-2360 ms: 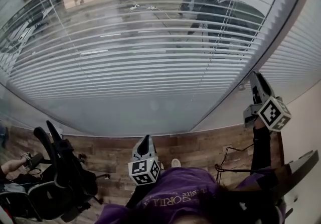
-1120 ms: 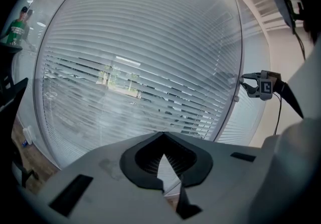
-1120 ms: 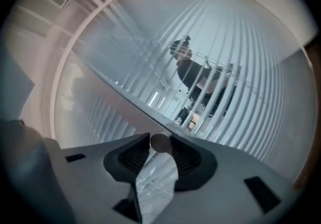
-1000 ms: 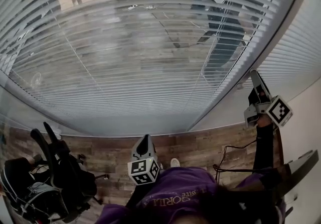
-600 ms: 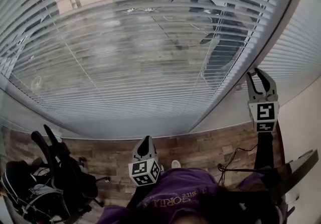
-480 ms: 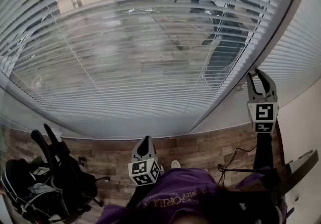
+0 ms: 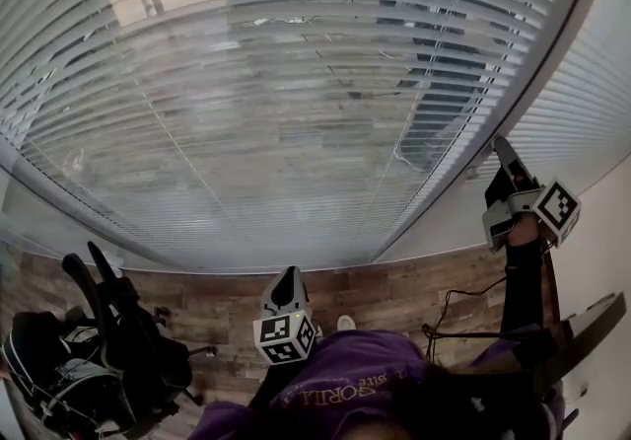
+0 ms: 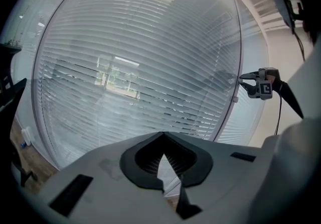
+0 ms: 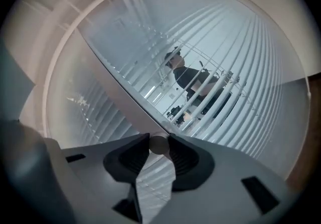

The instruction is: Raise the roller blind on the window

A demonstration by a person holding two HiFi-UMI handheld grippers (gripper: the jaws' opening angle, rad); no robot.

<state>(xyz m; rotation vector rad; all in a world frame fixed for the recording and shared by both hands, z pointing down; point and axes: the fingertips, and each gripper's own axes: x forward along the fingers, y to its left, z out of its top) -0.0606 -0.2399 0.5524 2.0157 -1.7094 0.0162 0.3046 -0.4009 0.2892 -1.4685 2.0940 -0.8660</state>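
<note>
R tongs (image 9: 159, 137) on round knob (image 9: 159, 144)

Room as I see it from the head view. Far: a large glass window (image 7: 296, 132) in two panes, parted by a dark slanted frame post (image 7: 444, 193); daylight comes through it. Near: brown wood-plank floor (image 7: 394, 292), with a thin black cable (image 7: 458, 305) lying on it at right. Near left: black office chair (image 7: 118, 330). Right edge: plain pale wall (image 7: 603, 270).
</note>
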